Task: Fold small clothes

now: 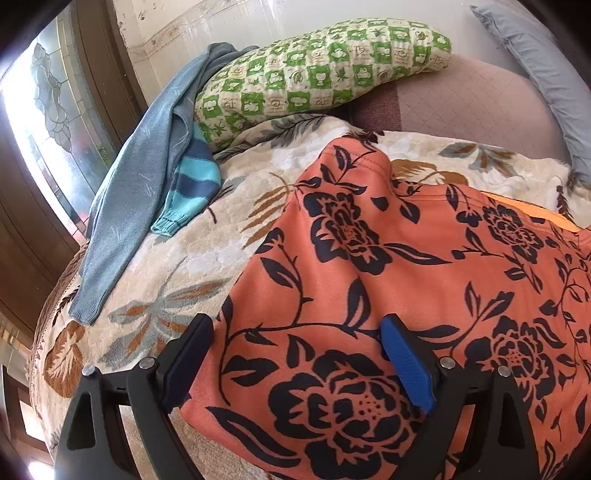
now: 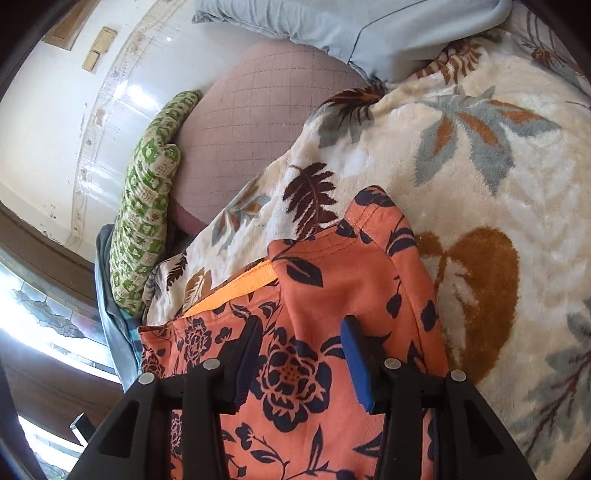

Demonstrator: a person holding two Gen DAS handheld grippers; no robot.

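An orange garment with a black flower print (image 1: pixel 388 280) lies spread on a cream floral blanket (image 1: pixel 177 273) on a bed. My left gripper (image 1: pixel 297 328) is open, its fingers straddling the garment's left part just above the cloth. In the right wrist view the same garment (image 2: pixel 332 280) shows a sleeve and a bright orange inner edge (image 2: pixel 236 291). My right gripper (image 2: pixel 303 328) is open over the garment near that sleeve. Neither gripper holds anything.
A grey-blue garment (image 1: pixel 136 206) and a blue striped knit (image 1: pixel 192 184) lie at the bed's left edge. A green checked pillow (image 1: pixel 317 70) and a pale blue pillow (image 2: pixel 354 29) lie at the head. A brown quilted mattress (image 2: pixel 251 133) shows there, and a window (image 1: pixel 48 122) stands left.
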